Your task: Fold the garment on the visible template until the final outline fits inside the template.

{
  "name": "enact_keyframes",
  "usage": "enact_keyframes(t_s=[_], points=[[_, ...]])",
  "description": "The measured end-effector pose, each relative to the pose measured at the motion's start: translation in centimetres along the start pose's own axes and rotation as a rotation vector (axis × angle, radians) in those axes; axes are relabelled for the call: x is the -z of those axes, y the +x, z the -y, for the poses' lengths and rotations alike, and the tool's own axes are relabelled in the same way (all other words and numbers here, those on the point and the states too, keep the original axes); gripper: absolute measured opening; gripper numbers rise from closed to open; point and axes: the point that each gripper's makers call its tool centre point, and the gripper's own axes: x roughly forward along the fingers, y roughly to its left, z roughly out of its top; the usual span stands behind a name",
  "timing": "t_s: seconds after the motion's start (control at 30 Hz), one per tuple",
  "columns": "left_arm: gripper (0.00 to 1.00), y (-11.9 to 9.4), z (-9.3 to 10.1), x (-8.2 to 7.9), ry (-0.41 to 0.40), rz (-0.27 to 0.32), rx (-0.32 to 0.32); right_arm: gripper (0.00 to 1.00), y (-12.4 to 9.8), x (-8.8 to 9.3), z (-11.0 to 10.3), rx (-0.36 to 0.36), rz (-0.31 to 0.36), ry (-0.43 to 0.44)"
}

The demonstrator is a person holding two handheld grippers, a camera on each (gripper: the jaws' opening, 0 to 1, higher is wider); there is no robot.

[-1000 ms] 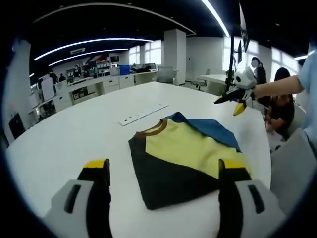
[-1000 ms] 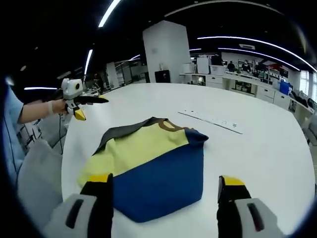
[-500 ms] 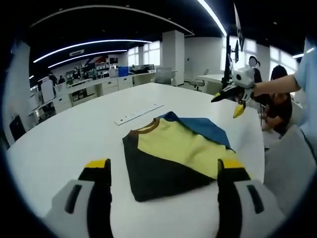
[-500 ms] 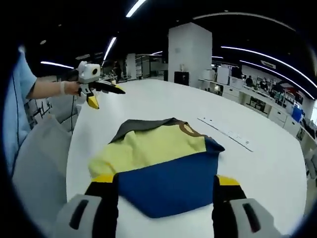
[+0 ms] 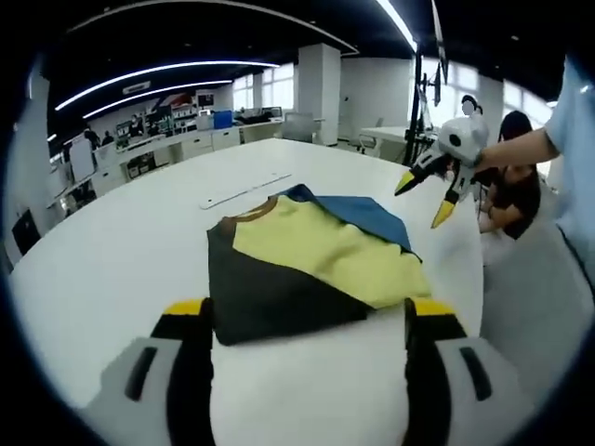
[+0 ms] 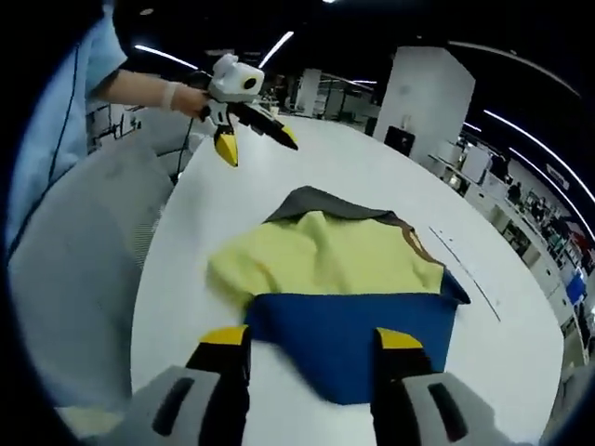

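Lying folded on the white table (image 5: 102, 242), one garment (image 5: 307, 269) shows dark, yellow and blue panels; no template outline can be made out. Beyond it lies a ruler (image 5: 244, 189), markings unreadable. Both the left gripper (image 5: 302, 321) and right gripper (image 6: 311, 342) hover with jaws spread, empty.

We are in a large open-plan office. Long curved light strips (image 5: 158, 74) run across a dark ceiling, a white square pillar (image 5: 318, 91) stands mid-room, and rows of desks (image 5: 177, 149) with cabinets and monitors line the far side. We work at a broad white table (image 5: 112, 232); a seated person (image 5: 509, 186) is nearby.
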Motion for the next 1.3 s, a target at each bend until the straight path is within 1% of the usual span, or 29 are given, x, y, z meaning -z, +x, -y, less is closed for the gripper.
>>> enact_keyframes(t_s=[0.07,0.13,0.17,0.2,0.23,0.33,0.37,0.43,0.53,0.63,0.67,0.77,0.87,0.97,1.03,1.1,1.2,1.3], points=[[0.81,-0.2,0.5,0.3,-0.001,-0.004,0.003,0.33,0.3,0.0,-0.4,-0.006,-0.009,-0.061],[0.81,-0.4,0.8,0.5,-0.007,-0.003,0.006,0.24,0.7,0.3,-0.8,-0.006,-0.017,-0.073],[0.80,-0.4,0.8,0.7,-0.011,-0.004,0.006,0.20,1.0,0.5,-0.8,0.000,-0.030,-0.102],[0.80,-0.4,0.8,0.9,-0.022,-0.009,0.003,0.18,1.1,0.7,-0.6,0.007,-0.045,-0.136],[0.80,-0.4,0.8,1.1,-0.024,-0.011,0.002,0.17,1.4,1.2,-0.5,0.022,-0.064,-0.153],[0.80,-0.6,1.2,1.5,-0.040,-0.010,0.003,0.15,2.0,1.9,-0.4,0.028,-0.090,-0.166],[0.79,-0.6,1.3,1.5,-0.041,-0.011,0.004,0.14,2.3,2.6,-0.2,0.031,-0.119,-0.188],[0.79,-0.7,1.3,1.8,-0.044,-0.013,0.002,0.13,2.6,3.6,-0.1,0.024,-0.153,-0.185],[0.79,-0.9,1.4,1.9,-0.061,-0.011,0.001,0.11,3.0,4.4,0.3,0.027,-0.181,-0.194],[0.79,-1.1,1.4,1.9,-0.069,-0.007,-0.003,0.05,3.0,4.6,0.6,0.029,-0.182,-0.183],[0.79,-1.1,1.4,2.0,-0.073,-0.006,-0.003,0.00,2.9,4.5,0.7,0.033,-0.182,-0.185],[0.78,-1.2,1.6,2.2,-0.079,-0.007,-0.004,0.00,2.5,3.7,1.2,0.033,-0.169,-0.174],[0.78,-1.2,1.7,2.3,-0.087,-0.005,-0.002,0.00,2.0,2.6,2.1,0.042,-0.167,-0.216],[0.78,-1.2,1.8,2.3,-0.090,-0.001,-0.002,0.00,1.6,0.9,3.4,0.044,-0.145,-0.220],[0.78,-1.1,1.9,2.2,-0.090,0.002,-0.001,0.00,1.6,0.1,4.0,0.047,-0.134,-0.227],[0.78,-1.1,2.0,2.0,-0.089,0.007,0.000,0.00,2.0,-0.9,4.7,0.047,-0.123,-0.239],[0.77,-1.1,1.9,1.9,-0.088,0.010,-0.001,0.00,2.9,-1.8,5.3,0.036,-0.114,-0.244],[0.77,-1.2,1.9,1.7,-0.090,0.016,-0.002,0.00,4.2,-2.2,5.8,0.021,-0.125,-0.259]])
